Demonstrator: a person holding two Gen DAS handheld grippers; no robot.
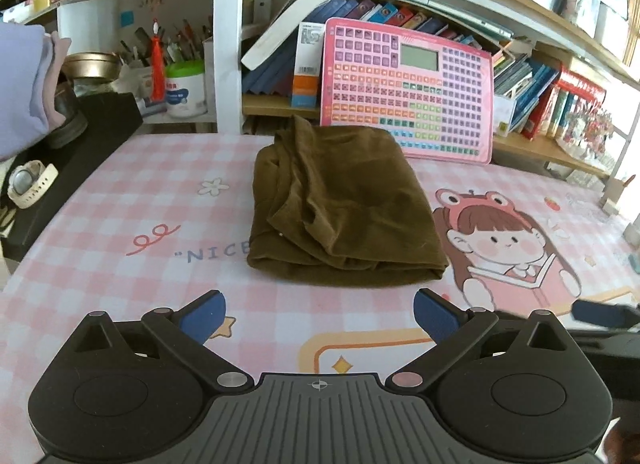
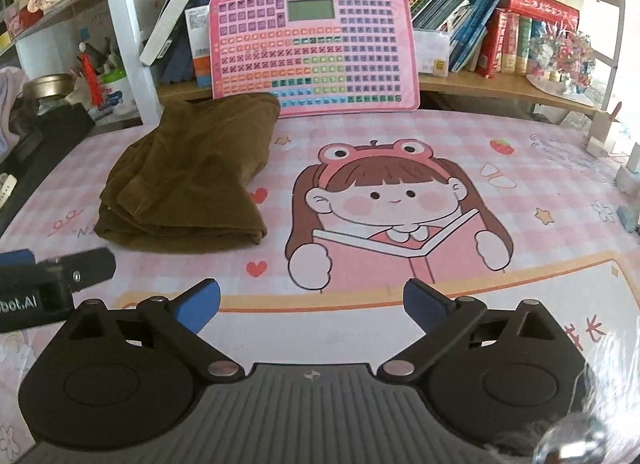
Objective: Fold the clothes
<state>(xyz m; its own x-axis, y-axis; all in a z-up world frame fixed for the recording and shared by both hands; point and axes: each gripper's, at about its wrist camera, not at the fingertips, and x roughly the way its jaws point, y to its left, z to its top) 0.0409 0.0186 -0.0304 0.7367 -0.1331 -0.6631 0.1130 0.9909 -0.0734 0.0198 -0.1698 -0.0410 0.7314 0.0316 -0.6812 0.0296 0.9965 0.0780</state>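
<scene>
**Ann:** Brown garment [image 1: 340, 208] lay folded into a thick bundle on the pink checked surface [image 1: 120, 192], its far edge just in front of the pink button board [image 1: 408, 88] that leaned on the bookshelf [image 1: 540, 144].

**Ben:** And the left gripper [image 1: 320, 316]?

**Ann:** It sat just short of the bundle's near fold, blue fingers [image 1: 202, 314] spread wide, nothing between them but bare cloth-print.

**Ben:** The right gripper [image 2: 312, 304] looked the same from its own view: fingers [image 2: 200, 304] far apart, pads clear, over the orange border line of the mat.

**Ann:** From there the garment [image 2: 192, 172] was up and to the left, well away from those fingers. The cartoon girl with the frog hat [image 2: 396, 204] filled the middle, beside the bundle.

**Ben:** The left gripper's tip [image 2: 60, 268] poked in at the left edge of that view, near the bundle's front corner.

**Ann:** A white watch [image 1: 28, 184] rested on the black ledge at far left.
</scene>
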